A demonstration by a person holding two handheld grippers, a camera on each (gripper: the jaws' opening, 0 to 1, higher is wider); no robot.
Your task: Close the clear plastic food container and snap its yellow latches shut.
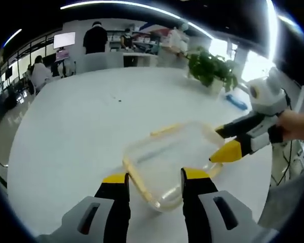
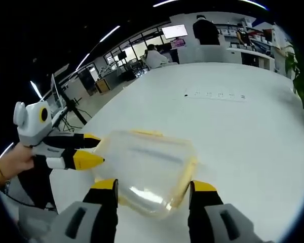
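**Both tongs spread at the clear container near the desk edge**

The left gripper [image 1: 154, 178] has its jaws parted, yellow-tipped fingers rising on either side of the near rim of the clear plastic food container [image 1: 169, 162]; whether the tips touch the rim cannot be told. In the right gripper view, the right gripper [image 2: 154, 186] likewise stands released, its two jaws wide apart and straddling the container's near corner.

The container lies flat on the white desk [image 1: 91, 131], close to the desk edge nearest the person, with its clear lid sitting on top. Yellow latches [image 1: 164, 130] run along its sides; the one on the far side lies stretched along the rim.

Each gripper comes at the container from an opposite side. In the left gripper view the right gripper reaches in level from the right, held by a hand [image 1: 296, 125], its yellow tips at the container's corner. In the right gripper view the left gripper enters level from the left, a hand [image 2: 12, 159] behind it, tips against the container's side.

A potted plant [image 1: 213, 68] stands at the desk's far edge.
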